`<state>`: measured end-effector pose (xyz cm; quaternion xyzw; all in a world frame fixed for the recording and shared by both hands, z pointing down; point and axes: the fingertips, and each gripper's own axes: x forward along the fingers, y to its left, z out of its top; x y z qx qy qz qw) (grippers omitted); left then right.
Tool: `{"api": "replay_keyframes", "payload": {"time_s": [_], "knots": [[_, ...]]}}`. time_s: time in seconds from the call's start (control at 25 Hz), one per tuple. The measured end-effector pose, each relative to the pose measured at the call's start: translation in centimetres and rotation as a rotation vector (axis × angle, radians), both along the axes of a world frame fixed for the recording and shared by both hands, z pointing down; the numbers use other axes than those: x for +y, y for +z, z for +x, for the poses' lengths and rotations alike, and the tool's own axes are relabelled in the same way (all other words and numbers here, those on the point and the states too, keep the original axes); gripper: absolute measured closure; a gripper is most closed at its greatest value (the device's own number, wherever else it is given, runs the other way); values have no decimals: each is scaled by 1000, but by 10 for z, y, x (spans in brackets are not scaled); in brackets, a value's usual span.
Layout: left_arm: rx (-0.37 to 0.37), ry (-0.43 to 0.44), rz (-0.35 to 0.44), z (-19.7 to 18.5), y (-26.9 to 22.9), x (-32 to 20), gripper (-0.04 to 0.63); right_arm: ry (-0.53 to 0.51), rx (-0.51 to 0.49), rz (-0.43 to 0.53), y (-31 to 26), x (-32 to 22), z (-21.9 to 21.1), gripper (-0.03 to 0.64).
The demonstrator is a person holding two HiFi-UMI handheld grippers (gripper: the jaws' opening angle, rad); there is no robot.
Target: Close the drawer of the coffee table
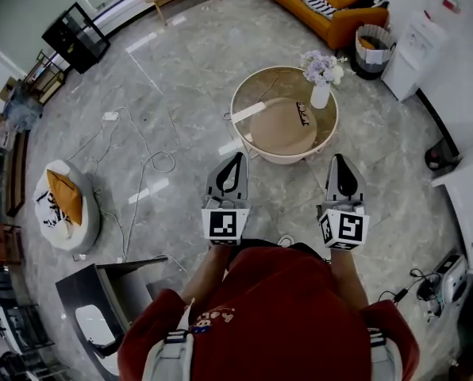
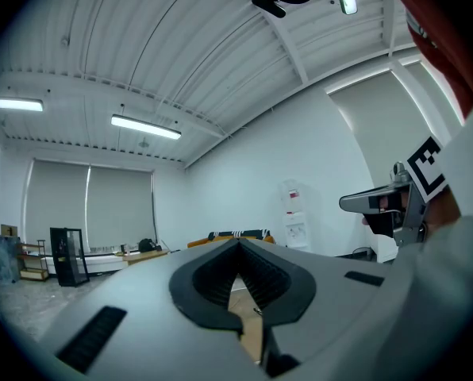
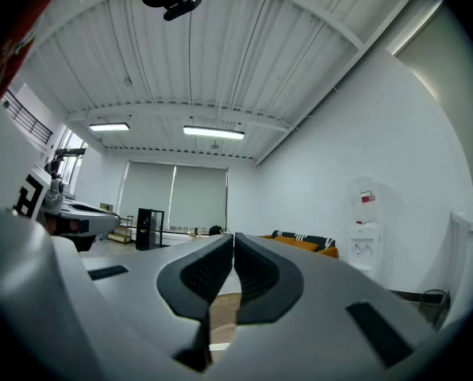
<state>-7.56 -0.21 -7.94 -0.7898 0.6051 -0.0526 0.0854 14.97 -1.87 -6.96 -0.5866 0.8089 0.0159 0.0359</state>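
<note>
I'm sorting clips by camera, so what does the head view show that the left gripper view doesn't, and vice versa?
Only the head view: the flower vase standing on the round coffee table, and a white beanbag on the floor. Only the left gripper view: the lit ceiling lights and the window blinds. Both: the left gripper and right gripper, each shut and empty, the orange sofa and the water dispenser.

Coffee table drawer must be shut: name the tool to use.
Left, probably. The left tool points at the coffee table near its left rim, where a white strip lies; the right tool points past its right edge.
</note>
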Motion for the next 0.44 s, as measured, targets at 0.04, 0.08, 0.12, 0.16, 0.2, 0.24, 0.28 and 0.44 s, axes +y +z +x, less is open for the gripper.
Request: {"api": "replay_keyframes", "payload": {"time_s": [0.04,0.08,0.12,0.16,0.2,0.24,0.28,0.44], "knots": [[-1,2,-3,2,1,0,583,-4,3,-2,1,1,-1,594],[-1,6,-6,3,2,1,583,-8,9,-5,2,3,-2,594],[-4,10,-7,5,2,1,583,-8,15,-7,3,4,-2,594],[-12,13,-4,7,2,1,583,-7,19,-9,4,4,-2,594],[-24,16,1,8,0,1,583,-5,19,-10,4,4,-3,594],[-36,19,7,8,-1,0,583,-4,16,-10,5,2,-4,594],[-40,21,12,8,-2,-2,583,-6,14,-11,5,0,-5,594],[-6,17,-15,7,5,-3,583,-27,15,-13,7,-3,-13,594]]}}
